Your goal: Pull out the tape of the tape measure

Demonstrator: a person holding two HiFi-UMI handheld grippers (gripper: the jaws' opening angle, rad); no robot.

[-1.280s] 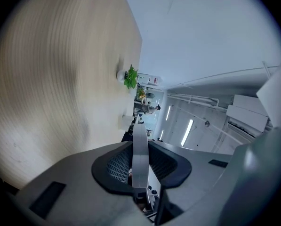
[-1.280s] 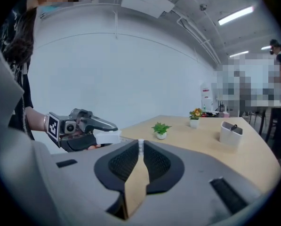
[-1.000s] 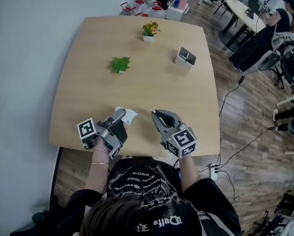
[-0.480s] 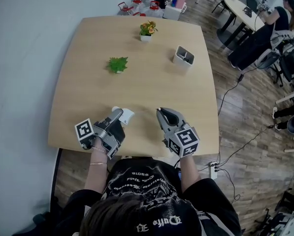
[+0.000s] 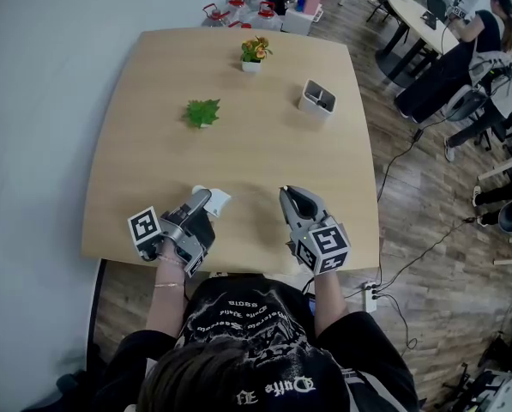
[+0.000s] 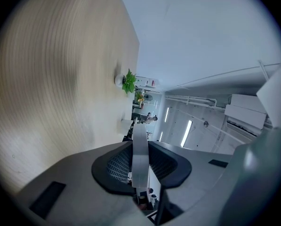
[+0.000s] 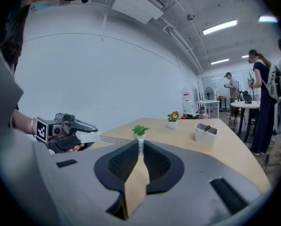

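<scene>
Spreading under both hands, the pale wooden desk (image 5: 238,148) takes up most of the head view, and the two grey grippers hover over its near edge, side by side but apart. The left gripper (image 5: 203,202) points out over the desk, its jaws closed tight on a white plastic tape measure case (image 5: 220,202). In the left gripper view the case shows edge-on as a narrow pale band pinched between the dark ribbed pads. The right gripper (image 5: 286,196) is tilted slightly down toward the desk, and its jaws are nearly together, clamping the end of a thin tan tape (image 7: 137,182). The tape lies flat between the pads and then runs sideways as a marked strip to the case, so a short length is drawn out across the gap between the two grippers. Well beyond the right gripper, farther across the desk, stands a white rectangular holder (image 5: 316,99) with a dark item inside. Well beyond the left gripper sits a small leafy green plant in a white pot (image 5: 202,112). Farthest from both grippers, near the desk's opposite edge, is a small orange-flowered plant in a white pot (image 5: 254,52).
</scene>
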